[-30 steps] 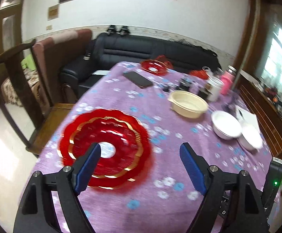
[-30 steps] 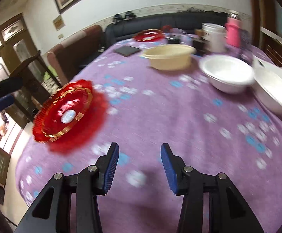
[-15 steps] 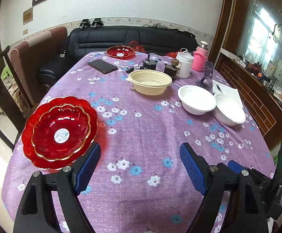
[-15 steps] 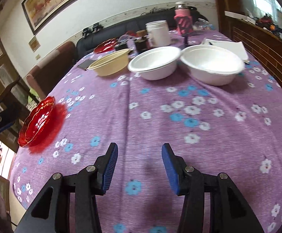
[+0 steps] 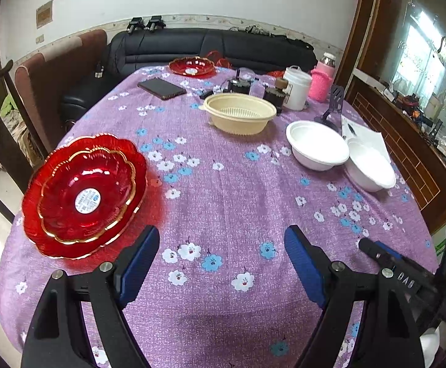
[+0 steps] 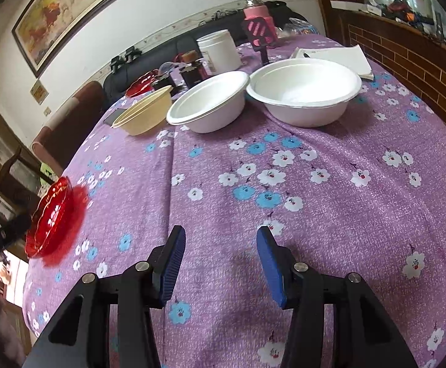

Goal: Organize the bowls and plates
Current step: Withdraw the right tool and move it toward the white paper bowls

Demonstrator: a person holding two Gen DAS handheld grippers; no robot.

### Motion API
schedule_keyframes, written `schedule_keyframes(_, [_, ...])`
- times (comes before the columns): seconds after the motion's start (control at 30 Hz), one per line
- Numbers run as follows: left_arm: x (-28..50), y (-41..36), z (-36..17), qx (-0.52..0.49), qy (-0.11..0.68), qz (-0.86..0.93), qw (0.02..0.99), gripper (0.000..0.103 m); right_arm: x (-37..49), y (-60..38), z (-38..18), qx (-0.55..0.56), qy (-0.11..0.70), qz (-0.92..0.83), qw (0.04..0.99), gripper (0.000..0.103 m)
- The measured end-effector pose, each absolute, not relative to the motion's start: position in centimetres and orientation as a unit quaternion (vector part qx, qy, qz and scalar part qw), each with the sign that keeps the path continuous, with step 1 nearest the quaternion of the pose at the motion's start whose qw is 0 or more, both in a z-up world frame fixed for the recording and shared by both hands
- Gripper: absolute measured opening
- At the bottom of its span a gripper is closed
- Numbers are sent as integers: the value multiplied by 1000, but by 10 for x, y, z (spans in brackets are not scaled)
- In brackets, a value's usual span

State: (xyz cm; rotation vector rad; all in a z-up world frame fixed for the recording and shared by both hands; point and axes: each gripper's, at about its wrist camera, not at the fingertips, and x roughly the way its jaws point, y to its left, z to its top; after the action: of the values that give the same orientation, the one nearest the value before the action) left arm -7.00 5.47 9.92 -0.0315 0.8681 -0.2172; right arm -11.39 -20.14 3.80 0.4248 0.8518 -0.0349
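Note:
Two stacked red glass plates (image 5: 84, 193) (image 6: 52, 214) with gold rims lie near the table's left edge. A third red plate (image 5: 192, 66) (image 6: 141, 84) sits at the far end. A cream bowl (image 5: 239, 116) (image 6: 144, 115) and two white bowls (image 5: 316, 148) (image 5: 370, 168) stand to the right; in the right wrist view they are the nearer white bowl (image 6: 304, 95) and the one beside it (image 6: 210, 104). My left gripper (image 5: 221, 245) hangs open over bare cloth, right of the stack. My right gripper (image 6: 221, 251) is open and holds nothing, short of the white bowls.
A purple flowered tablecloth (image 5: 223, 190) covers the table. A phone (image 5: 161, 88), a white jar (image 5: 296, 91), a pink bottle (image 5: 322, 82), dark jars and papers (image 6: 333, 56) crowd the far right. A wooden chair (image 5: 5, 116) stands at the left, a black sofa (image 5: 210, 46) behind.
Both views have swung right: the red stack has slid to the left and the white bowls have come closer in the right wrist view. Both grippers stay open and hold nothing.

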Motion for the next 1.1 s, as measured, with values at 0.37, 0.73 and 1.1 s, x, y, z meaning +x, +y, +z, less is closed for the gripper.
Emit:
schedule_keyframes(0.37, [-46,33,58,-4,455,-116,883,83,-93,-204,26,191,430,-36,882,52])
schedule_keyframes(0.73, [1,13,21,42,456,-91,884,83,-53,-186,15,136,446,-73,882,61])
schedule_keyframes(1.1, [22,30,1,17,459,-69,885,90,-20,-158,4,57,468,-105,876,102])
